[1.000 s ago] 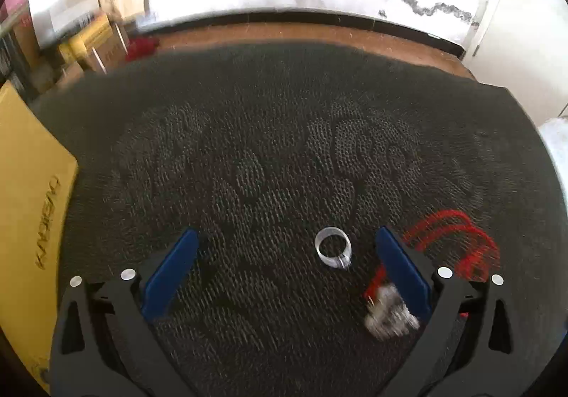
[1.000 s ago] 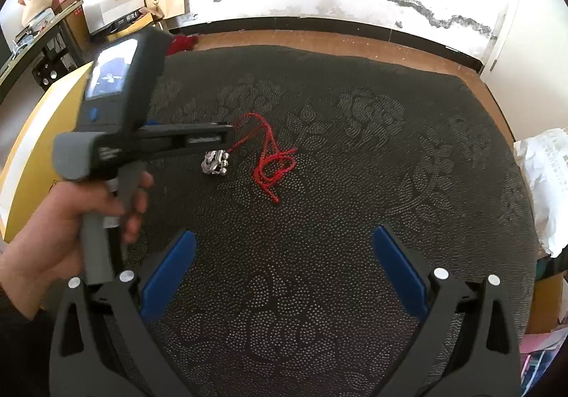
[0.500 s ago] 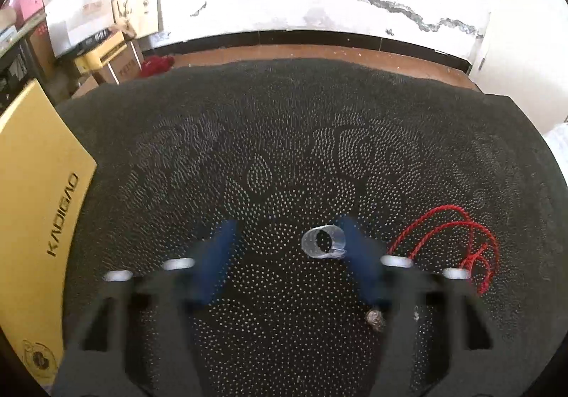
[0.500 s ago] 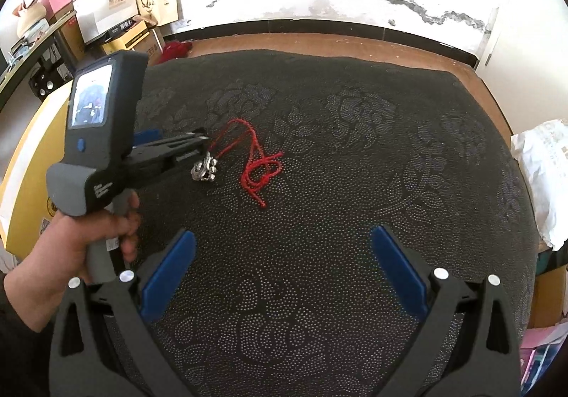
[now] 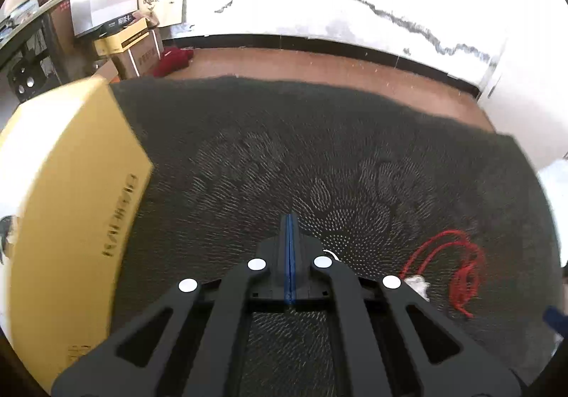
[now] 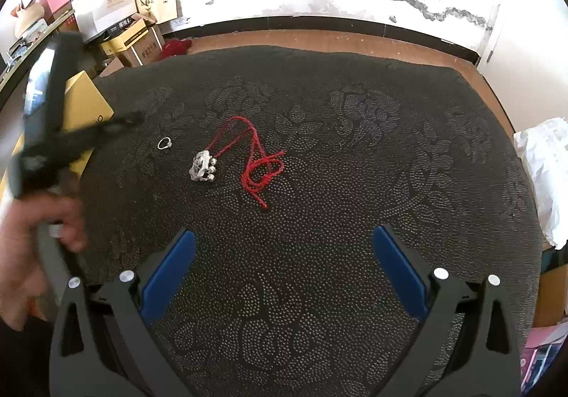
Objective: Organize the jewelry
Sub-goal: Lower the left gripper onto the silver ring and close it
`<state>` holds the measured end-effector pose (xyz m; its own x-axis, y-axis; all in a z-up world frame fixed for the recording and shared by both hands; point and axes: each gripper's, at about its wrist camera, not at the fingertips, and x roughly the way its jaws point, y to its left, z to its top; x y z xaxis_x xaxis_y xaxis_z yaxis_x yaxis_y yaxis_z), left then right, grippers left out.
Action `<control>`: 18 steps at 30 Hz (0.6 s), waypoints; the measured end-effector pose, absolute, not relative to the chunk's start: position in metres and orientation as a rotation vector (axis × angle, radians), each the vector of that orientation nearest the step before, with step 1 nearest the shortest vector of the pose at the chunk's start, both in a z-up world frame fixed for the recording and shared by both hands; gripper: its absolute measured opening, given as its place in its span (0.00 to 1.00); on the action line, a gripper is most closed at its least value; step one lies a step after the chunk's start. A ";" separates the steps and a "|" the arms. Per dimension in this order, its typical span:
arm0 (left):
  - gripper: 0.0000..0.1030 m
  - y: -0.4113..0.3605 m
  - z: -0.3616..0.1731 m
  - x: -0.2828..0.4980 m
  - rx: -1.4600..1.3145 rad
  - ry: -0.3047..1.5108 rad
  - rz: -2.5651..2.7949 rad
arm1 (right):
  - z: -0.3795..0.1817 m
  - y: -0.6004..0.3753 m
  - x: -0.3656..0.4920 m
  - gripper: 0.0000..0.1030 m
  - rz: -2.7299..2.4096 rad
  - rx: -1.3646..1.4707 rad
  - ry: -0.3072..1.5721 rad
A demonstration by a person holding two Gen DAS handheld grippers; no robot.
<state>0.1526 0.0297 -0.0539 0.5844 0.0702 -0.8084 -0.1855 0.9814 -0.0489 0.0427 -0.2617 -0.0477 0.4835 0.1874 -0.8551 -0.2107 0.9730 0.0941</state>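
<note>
A small silver ring lies on the dark patterned cloth; in the left wrist view only a sliver of it shows beside my fingers. A silver pendant on a red cord lies right of the ring; the pendant and cord also show in the left wrist view. My left gripper is shut with nothing between its pads, raised left of the ring, and it shows blurred in the right wrist view. My right gripper is open and empty, nearer than the jewelry.
A yellow box lies at the cloth's left edge. Cardboard boxes and a red cloth sit on the wooden floor behind. White paper lies at the right edge.
My left gripper closed without taking the ring and pulled up and left, away from it. The ring and pendant stay on the cloth. The right gripper barely moved.
</note>
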 end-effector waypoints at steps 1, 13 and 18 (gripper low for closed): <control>0.00 0.038 -0.043 0.147 -0.154 0.926 0.140 | -0.049 -0.260 0.044 0.94 0.247 -0.022 1.041; 0.00 0.030 -0.071 0.152 -0.131 0.947 0.012 | -0.063 -0.223 0.057 0.94 0.283 -0.047 1.056; 0.01 0.019 -0.093 0.162 -0.065 0.957 -0.027 | -0.061 -0.220 0.056 0.94 0.280 -0.066 1.036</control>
<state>0.1620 0.0195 -0.0932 0.5757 -0.0522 -0.8160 -0.0058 0.9977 -0.0679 0.0563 -0.2203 -0.0608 0.4779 0.1977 -0.8559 -0.2600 0.9625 0.0772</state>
